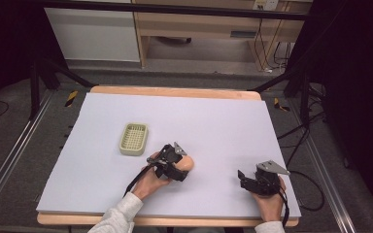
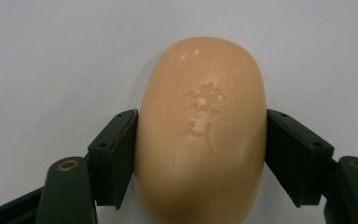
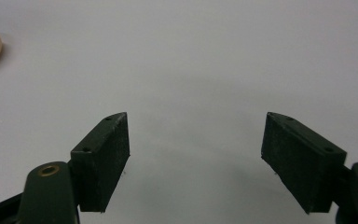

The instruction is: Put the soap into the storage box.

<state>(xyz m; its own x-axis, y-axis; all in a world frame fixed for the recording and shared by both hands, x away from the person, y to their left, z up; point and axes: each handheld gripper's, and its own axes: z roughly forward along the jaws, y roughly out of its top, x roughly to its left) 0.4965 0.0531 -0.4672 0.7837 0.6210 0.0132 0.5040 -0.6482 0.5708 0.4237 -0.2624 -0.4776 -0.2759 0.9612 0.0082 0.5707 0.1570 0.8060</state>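
Tan soap [image 2: 200,135] clamped by left hand-held gripper [image 2: 200,154], mid-table.

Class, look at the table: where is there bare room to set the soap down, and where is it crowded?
Bare: the table beyond the soap, right of the soap dish; also between left gripper and right gripper. Crowded: between dish and left gripper.

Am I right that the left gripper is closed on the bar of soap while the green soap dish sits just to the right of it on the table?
Not quite: the high view shows the green soap dish to the left of the left gripper, not right. The grip on the bar of soap is correct.
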